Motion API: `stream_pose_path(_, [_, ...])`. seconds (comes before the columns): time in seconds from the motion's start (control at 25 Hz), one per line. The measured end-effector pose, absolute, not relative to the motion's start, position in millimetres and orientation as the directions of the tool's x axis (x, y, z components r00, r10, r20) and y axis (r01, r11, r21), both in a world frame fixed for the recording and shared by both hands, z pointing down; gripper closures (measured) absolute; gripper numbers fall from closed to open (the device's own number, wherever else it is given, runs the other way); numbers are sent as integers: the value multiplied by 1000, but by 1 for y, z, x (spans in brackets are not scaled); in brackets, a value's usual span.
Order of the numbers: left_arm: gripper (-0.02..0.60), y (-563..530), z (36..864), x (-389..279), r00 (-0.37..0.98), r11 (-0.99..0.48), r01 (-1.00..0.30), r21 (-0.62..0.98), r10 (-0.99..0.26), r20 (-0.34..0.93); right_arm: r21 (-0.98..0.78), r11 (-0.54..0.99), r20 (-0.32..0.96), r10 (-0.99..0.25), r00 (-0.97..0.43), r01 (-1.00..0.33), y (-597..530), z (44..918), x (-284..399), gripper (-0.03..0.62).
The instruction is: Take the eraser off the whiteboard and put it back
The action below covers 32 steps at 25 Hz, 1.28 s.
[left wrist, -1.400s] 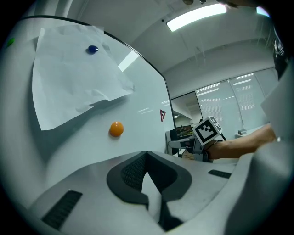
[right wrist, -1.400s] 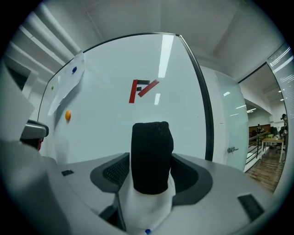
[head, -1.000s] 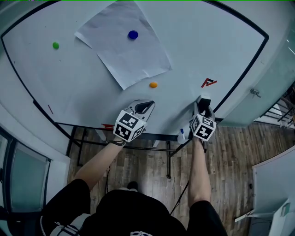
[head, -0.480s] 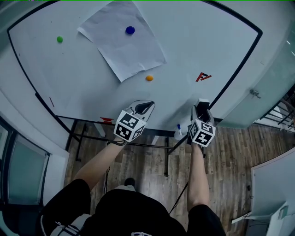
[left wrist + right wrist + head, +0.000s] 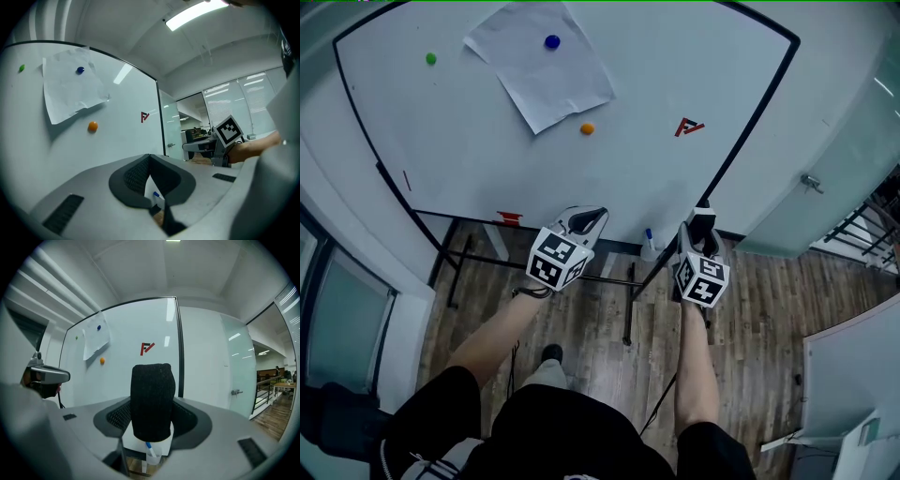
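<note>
Compared with a second ago, the whiteboard (image 5: 487,141) sits higher and smaller in the head view, and both grippers now hang over the wood floor (image 5: 750,309) instead of over the board's lower edge. The right gripper (image 5: 701,216), at 3 o'clock from the left one, pinches the black eraser (image 5: 151,399) upright between its jaws, off the board and not touching it. The left gripper (image 5: 586,221) has its jaw tips pressed together with nothing in them. From the head view the eraser is mostly hidden behind the right gripper's marker cube – only a dark end shows at 12 o'clock of the cube. A clear cup (image 5: 151,454) stands near the board's 5 o'clock corner with a blue-capped marker (image 5: 148,446) leaning in it. The right gripper view shows it partly covered by the eraser, and the left gripper view catches only a sliver of it through the slit below the jaw tips. A small red thing (image 5: 509,217) at the board's bottom edge is too small to make out. On the board, a sheet of paper (image 5: 539,61) hangs under a blue magnet (image 5: 552,41). An orange magnet (image 5: 587,128) is at 5 o'clock from the sheet, a green magnet (image 5: 430,58) at 9 o'clock and a red logo (image 5: 687,126) at 4 o'clock.
</note>
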<state>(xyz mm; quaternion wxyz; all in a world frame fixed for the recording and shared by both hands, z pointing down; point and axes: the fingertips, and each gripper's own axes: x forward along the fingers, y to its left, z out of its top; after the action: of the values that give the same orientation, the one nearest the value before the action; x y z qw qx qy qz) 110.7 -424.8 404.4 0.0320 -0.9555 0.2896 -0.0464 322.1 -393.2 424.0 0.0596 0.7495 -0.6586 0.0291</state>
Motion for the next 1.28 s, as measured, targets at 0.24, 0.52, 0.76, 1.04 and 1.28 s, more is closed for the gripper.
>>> stream_pose_path(0.24, [561, -366, 421, 114, 812, -816, -573, -70, -577, 85, 55, -99, 151, -983, 106, -994, -332, 443, 326, 341])
stream_pose_path(0.52, [561, -312, 432, 113, 798, -804, -591, -59, -594, 99, 47, -78, 171, -982, 85, -996, -274, 459, 327, 341])
stream_pose_path(0.76, [561, -284, 436, 112, 794, -801, -595, -65, -598, 109, 34, -62, 178, -982, 67, -998, -244, 468, 325, 341])
stream_pose_path(1.04, [561, -269, 430, 112, 792, -798, -598, -68, -602, 104, 28, -52, 179, -982, 56, -998, -227, 470, 324, 341])
stream_pose_path(1.28, [561, -262, 430, 106, 787, -794, -604, -71, -608, 106, 27, -45, 176, -983, 49, -999, -223, 467, 321, 341])
